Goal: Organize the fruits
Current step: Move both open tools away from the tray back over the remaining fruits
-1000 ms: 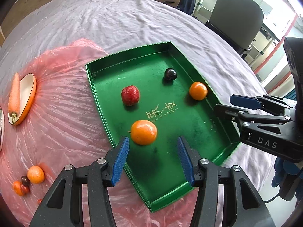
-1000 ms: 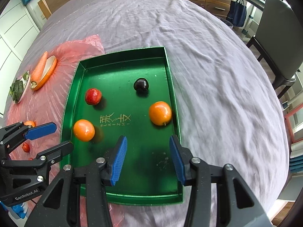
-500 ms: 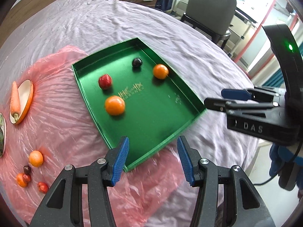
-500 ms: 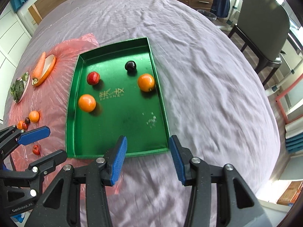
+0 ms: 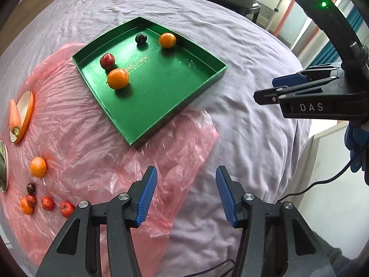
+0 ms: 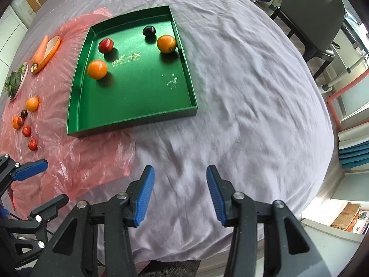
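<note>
While both tools [image 5: 186, 192] [image 6: 180, 191] gape empty, green tray [image 6: 76, 115] with 4 fruits well beyond.

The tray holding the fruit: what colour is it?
The tray is metallic green with a gold logo, clearest in the right wrist view.

- The plate of green leaves [image 5: 2, 161] is cut off by the edge at nine o'clock in the left wrist view.
- The little fruits [image 6: 23, 124] on the pink plastic sheet [image 6: 69, 157] are too small to tell what kind they are.
- The gold writing [image 6: 126, 58] in the green tray [image 6: 129, 117] is too small to read.
- The chair [image 6: 316, 11] at two o'clock is partly cut off.
</note>
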The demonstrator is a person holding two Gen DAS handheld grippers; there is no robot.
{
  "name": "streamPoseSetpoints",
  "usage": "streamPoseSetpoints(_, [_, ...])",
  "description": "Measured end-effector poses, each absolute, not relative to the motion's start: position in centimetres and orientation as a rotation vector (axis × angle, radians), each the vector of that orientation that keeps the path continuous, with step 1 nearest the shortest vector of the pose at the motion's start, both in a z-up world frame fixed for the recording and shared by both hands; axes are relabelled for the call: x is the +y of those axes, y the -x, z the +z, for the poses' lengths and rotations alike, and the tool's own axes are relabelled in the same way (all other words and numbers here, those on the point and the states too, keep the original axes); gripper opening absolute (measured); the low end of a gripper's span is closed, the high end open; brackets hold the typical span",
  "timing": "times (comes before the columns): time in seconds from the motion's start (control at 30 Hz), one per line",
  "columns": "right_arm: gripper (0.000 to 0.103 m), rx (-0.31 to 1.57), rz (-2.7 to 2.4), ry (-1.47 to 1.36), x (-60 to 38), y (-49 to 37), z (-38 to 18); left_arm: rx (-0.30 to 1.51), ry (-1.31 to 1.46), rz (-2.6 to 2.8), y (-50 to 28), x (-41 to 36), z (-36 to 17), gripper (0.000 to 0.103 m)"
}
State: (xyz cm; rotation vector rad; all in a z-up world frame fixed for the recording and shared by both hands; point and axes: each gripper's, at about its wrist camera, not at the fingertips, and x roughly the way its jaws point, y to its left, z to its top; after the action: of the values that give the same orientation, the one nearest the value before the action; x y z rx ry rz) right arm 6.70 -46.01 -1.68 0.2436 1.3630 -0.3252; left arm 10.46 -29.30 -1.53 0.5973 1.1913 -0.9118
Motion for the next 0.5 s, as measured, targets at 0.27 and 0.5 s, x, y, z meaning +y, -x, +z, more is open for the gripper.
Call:
streamPoseSetpoints(0.27, [0.076,1.446,-0.195,-0.189,-41.8,-5.7,-3.0,1.212,-0.623,-0.834,-10.7,-24.7,-2.4,0.047])
streamPoseSetpoints(0.5, [0.077,1.48,-0.09,-0.152,-38.1,-6.8,-3.4,1.23,-0.578,-0.728,-12.3,-19.6,-2.5,0.047])
